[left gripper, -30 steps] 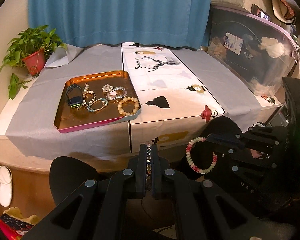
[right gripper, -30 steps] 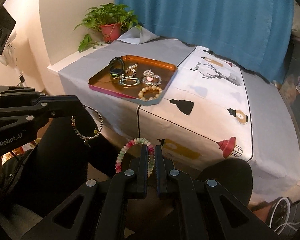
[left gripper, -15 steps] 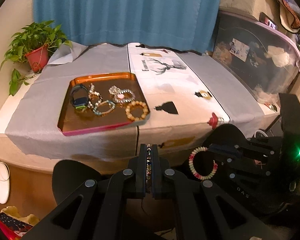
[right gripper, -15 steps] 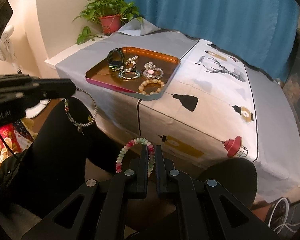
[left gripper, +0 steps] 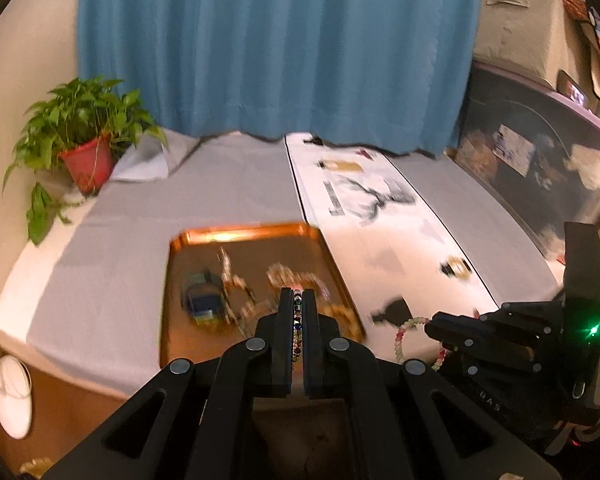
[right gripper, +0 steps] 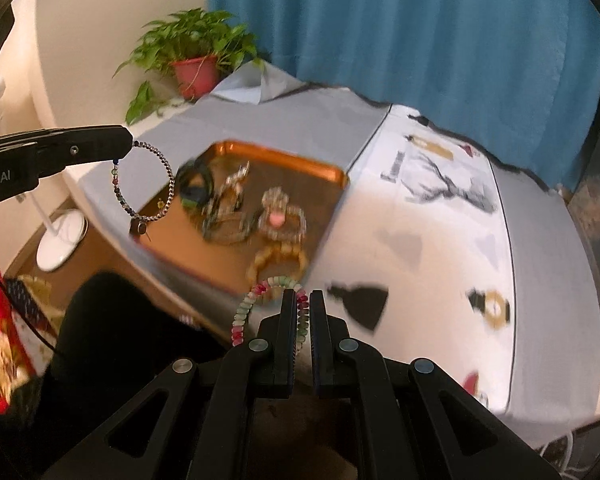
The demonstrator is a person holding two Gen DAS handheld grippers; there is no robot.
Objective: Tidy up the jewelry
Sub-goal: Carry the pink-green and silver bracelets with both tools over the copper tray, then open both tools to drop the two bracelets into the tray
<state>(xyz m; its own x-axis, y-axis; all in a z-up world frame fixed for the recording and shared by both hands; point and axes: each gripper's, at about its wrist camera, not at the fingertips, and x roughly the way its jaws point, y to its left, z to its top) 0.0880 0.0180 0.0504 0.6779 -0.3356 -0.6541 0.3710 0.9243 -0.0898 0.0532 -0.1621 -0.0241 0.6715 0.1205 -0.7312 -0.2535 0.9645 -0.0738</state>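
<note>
Grippers, left gripper [left gripper: 298,300] squeezing a thin bracelet [right gripper: 144,184] and right gripper [right gripper: 303,300] a pink-green bracelet [right gripper: 256,304], have come closer to the tray [right gripper: 320,168], ready to drop.

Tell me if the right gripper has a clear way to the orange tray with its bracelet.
Probably yes: the right gripper, shut on the pink-green bracelet, faces the orange tray with nothing between.

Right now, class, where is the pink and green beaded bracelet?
The pink and green beaded bracelet is clamped in the right gripper, in the air just in front of the copper tray.
</note>
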